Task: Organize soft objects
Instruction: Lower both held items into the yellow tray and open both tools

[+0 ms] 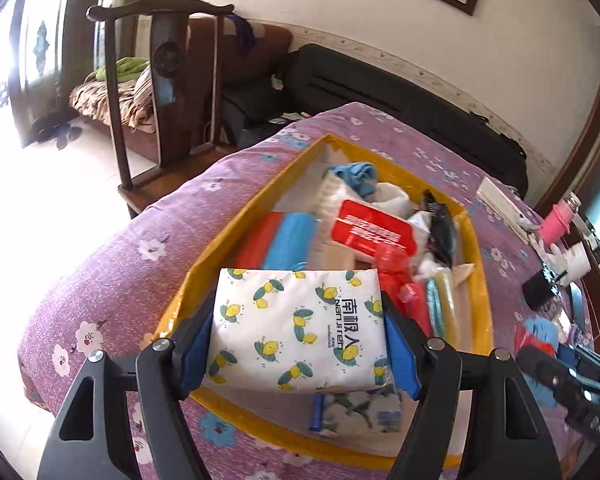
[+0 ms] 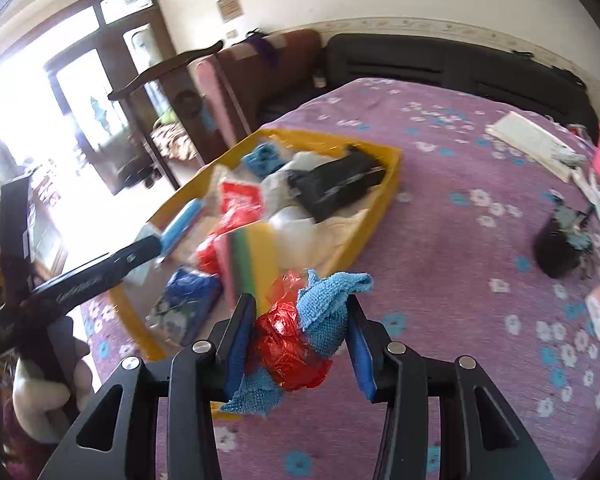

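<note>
Lemon-print tissue pack (image 1: 296,326) over yellow box (image 1: 204,264); blue cloth (image 2: 324,312) w/ red bag (image 2: 288,344).

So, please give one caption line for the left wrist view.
Left tongs hold a lemon-print tissue pack above the yellow tray of soft items.

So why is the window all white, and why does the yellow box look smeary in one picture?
Left wrist view: daylight glare whitens the doorway and floor, and the fisheye lens bends the room; the tissue pack in the left gripper looks sharp. Right wrist view: motion blur smears the yellow box, while the right gripper with its blue cloth and red bag stays clear.
</note>
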`<state>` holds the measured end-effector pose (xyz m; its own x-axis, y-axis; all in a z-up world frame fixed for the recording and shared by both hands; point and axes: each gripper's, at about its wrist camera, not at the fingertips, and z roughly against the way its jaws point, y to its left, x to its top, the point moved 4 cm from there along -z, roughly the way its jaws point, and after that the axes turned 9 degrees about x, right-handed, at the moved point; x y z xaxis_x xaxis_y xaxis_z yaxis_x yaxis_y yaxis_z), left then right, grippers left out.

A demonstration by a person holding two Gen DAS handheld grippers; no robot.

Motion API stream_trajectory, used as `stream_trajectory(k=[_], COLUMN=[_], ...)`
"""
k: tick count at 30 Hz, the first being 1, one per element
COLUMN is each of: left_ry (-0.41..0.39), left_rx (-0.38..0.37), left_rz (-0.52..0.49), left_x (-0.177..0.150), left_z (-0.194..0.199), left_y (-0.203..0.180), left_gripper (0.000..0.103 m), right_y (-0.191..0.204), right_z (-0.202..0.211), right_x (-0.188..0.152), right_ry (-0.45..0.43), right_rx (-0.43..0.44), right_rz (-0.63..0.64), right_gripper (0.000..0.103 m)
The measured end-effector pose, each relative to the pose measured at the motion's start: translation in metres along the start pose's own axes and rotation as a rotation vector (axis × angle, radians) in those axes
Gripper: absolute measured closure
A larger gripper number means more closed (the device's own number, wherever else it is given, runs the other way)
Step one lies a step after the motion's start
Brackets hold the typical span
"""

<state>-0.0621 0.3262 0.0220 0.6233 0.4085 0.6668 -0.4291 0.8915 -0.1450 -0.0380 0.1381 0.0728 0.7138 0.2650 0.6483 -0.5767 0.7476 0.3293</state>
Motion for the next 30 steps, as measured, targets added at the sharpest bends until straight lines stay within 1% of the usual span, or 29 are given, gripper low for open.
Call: stream_trajectory(k=[2,8,12,14,15,16,18,20,26,30], left_ry=[0.009,0.014,0.000,-0.013,-0.019,-0.024,-0.031,-0.038,-0.057,-0.064], left_rx=[0.011,-0.017,-0.036,-0.044,-0.047,-0.053,-0.065,-0.073,-0.109,-0.122], left_rz=[0.014,0.007,0.033,0.049,0.055,0.061,0.064,0.057,0.008,-0.056], left_x=[0.000,0.000,0.004,0.006,0.007,0.009,0.010,0.010,0.007,0.002], left_z=[-0.006,-0.007,-0.001,0.004,0.006,0.008,0.012,0.017,0.029,0.037], left_y=[0.004,-0.001,0.003,0.005,0.006,0.007,0.006,0.003,-0.017,-0.039], left_gripper=[0.030,0.026,0.024,0.020,0.019,0.019,0.019,0.019,0.019,0.018], right_y=[0.011,0.029,0.035,0.038,0.038,0.040,0.039,0.039,0.016,-0.018], right_z=[-0.006,-0.026,-0.037,-0.042,-0.044,-0.045,-0.043,-0.039,-0.016,0.006], right_x=[-0.002,-0.004,-0.004,-0.005,-0.005,-0.005,-0.004,-0.003,-0.007,-0.018], right_ry=[0.015,0.044,0.060,0.072,0.074,0.076,0.065,0.049,0.007,-0.025], right_rx=[0.014,0.014,0.006,-0.005,-0.007,-0.006,0.006,0.007,0.011,-0.003], right_rz=[0.021,0.070,0.093,0.110,0.114,0.115,0.111,0.105,0.024,-0.065], right_gripper=[0.054,0.054,0.054,0.052,0.047,0.037,0.028,0.026,0.024,0.022])
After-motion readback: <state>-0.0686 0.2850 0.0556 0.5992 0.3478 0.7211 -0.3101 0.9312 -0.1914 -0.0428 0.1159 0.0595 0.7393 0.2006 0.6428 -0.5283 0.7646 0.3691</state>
